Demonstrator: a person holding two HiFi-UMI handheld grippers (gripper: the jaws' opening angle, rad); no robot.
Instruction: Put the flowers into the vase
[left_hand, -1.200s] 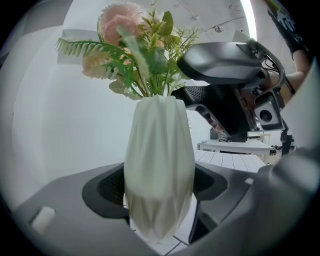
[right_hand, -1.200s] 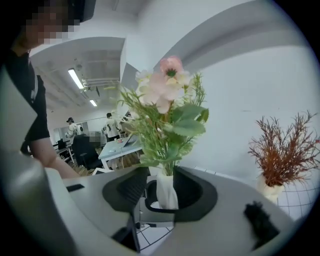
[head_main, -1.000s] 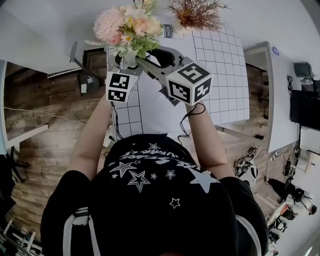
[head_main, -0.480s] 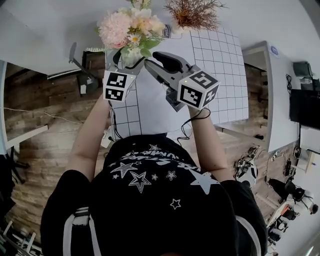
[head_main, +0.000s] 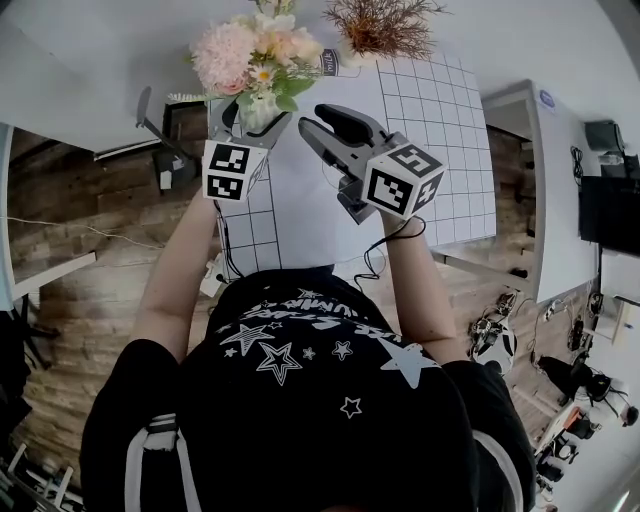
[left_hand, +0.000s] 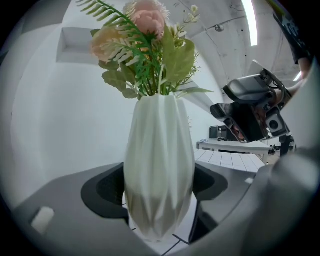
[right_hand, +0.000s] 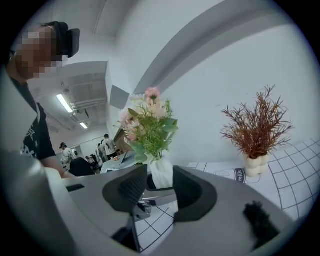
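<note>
Evidently the placing step is done or nearly so: the pink-and-peach flowers (head_main: 255, 55) stand w/ their stems down the neck of the white faceted vase (left_hand: 159, 150), which sits upright on the gridded white table (head_main: 440, 150). The left gripper (left_hand: 159, 195) is clamped round the vase's lower body, 1 pad on each side, steadying it. The right gripper (right_hand: 160, 192) hangs just beside the flowers, on the person's right, jaws apart w/ nothing between them; through the gap its own view shows only the vase farther off. A dried reddish plant (right_hand: 257, 125) in a small white pot stands well apart toward the back of the table. Judging by this, what's left is the release: the left gripper should open slowly & back off level so the tall, prob. top-heavy vase doesn't tip. If any stem leans, the right gripper could nudge it 1st.
</note>
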